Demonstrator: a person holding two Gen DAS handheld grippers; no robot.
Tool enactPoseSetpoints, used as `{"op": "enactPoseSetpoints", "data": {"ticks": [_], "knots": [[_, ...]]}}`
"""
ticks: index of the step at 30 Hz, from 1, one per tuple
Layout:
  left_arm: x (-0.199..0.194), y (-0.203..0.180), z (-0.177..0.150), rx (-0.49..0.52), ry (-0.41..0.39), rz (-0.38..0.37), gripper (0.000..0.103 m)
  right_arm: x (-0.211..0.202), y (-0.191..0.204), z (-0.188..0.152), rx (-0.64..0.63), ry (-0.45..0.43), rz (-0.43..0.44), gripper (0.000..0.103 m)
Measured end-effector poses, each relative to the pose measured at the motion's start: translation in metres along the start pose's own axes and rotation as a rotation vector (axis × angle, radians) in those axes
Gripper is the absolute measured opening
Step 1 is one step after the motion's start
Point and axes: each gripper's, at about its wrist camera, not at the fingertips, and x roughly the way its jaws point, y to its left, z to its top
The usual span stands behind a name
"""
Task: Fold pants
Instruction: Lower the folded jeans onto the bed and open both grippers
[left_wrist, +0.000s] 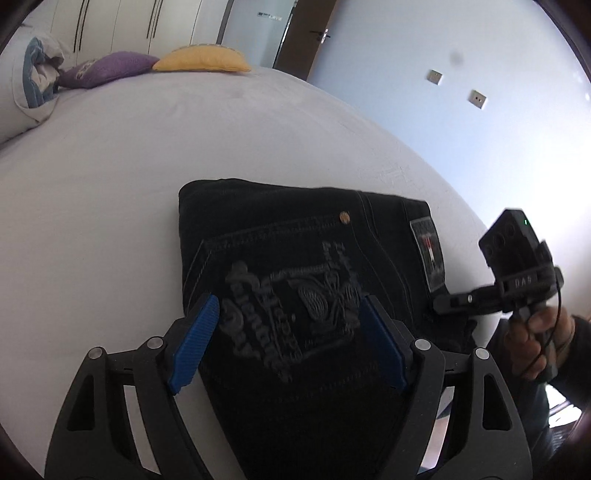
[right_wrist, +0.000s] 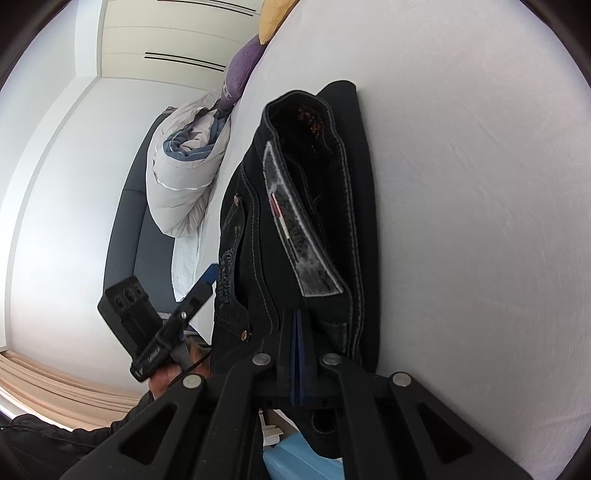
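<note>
Lying near bed (left_wrist: 110, 155) edge: folded pants (left_wrist: 295, 266).

Wide pale-grey bed sheet (left_wrist: 155, 147) fills most of the left wrist view. At its far edge, a flat yellow cushion (left_wrist: 203, 60) w/ a purple cushion (left_wrist: 107, 68) just beside it, touching. Rolled white-and-blue duvet (right_wrist: 184, 166) next to the purple one. Behind: cream wardrobe doors w/ dark handle strips (left_wrist: 122, 22), dark wooden door (left_wrist: 314, 33), two wall sockets (left_wrist: 476, 98).

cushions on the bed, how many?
2, both at the bed's far end: a purple cushion and a yellow cushion beside it. The bundled duvet may hide more.
</note>
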Motion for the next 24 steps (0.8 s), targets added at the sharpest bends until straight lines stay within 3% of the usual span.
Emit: {"op": "enactPoseSetpoints", "data": {"ticks": [5, 7, 9, 10, 12, 13, 15, 18, 21, 24], "knots": [[-0.031, -0.006, -0.052, -0.036, 0.013, 0.027, 0.078, -0.003, 0.012, -0.007, -0.036, -0.020, -0.043, 0.001], [-0.042, -0.002, -0.065, -0.058, 0.045, 0.011, 0.078, -0.010, 0.021, -0.010, -0.059, -0.025, -0.055, 0.011], [-0.055, 0.007, -0.067, -0.088, 0.043, 0.035, 0.078, -0.024, 0.028, -0.013, -0.088, -0.041, -0.056, 0.045], [-0.063, 0.015, -0.064, -0.103, 0.031, 0.054, 0.078, -0.033, 0.031, -0.013, -0.101, -0.060, -0.056, 0.050], [-0.070, 0.038, -0.050, -0.167, 0.022, 0.068, 0.079, -0.050, 0.034, -0.008, -0.103, -0.114, -0.087, 0.076], [-0.068, 0.051, -0.042, -0.210, 0.032, 0.061, 0.080, -0.056, 0.032, -0.003, -0.087, -0.148, -0.097, 0.081], [-0.055, 0.069, -0.026, -0.276, 0.053, 0.036, 0.080, -0.062, 0.022, 0.009, -0.033, -0.180, -0.103, 0.082], [-0.026, 0.080, -0.006, -0.307, 0.134, -0.068, 0.080, -0.051, 0.010, 0.025, 0.013, -0.166, -0.079, 0.082], [0.010, 0.076, 0.006, -0.272, 0.265, -0.064, 0.080, -0.032, 0.009, 0.038, -0.002, -0.108, -0.102, 0.081], [0.019, 0.082, 0.009, -0.292, 0.272, -0.093, 0.080, -0.025, 0.010, 0.048, 0.003, -0.080, -0.092, 0.081]]}}
